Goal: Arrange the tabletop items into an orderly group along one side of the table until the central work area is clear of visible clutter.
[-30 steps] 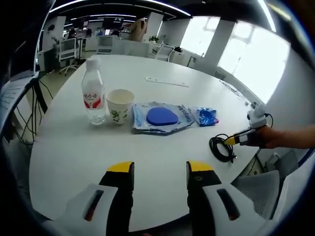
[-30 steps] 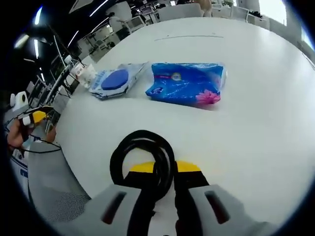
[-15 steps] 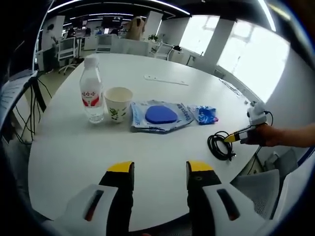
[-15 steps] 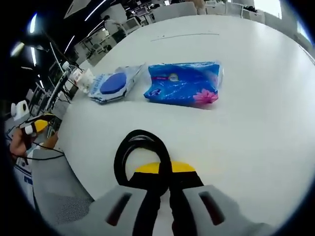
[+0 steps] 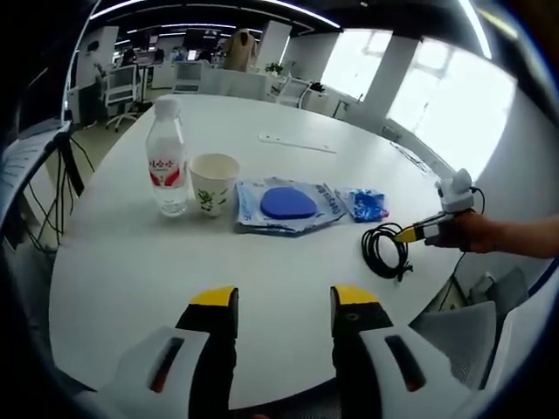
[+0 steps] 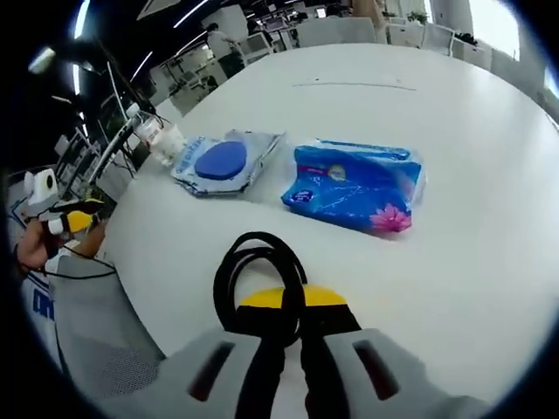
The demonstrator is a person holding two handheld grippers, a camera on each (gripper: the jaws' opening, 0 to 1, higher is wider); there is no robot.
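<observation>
White round table [image 5: 131, 262]: your right gripper [image 6: 293, 310] clamps the black coiled cable [image 6: 258, 271]; your left gripper [image 5: 284, 305] hovers with jaws apart.

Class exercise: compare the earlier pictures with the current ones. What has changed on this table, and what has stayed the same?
The right hand-held gripper, open around the black cable coil a second ago, has shut on it and carried it a little toward the blue tissue pack. The water bottle, paper cup and blue-disc pouch stayed put; the left hand-held gripper stayed open.

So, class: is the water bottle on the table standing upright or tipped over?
Upright. The water bottle stands on its base on the table, cap on top, beside the paper cup.
</observation>
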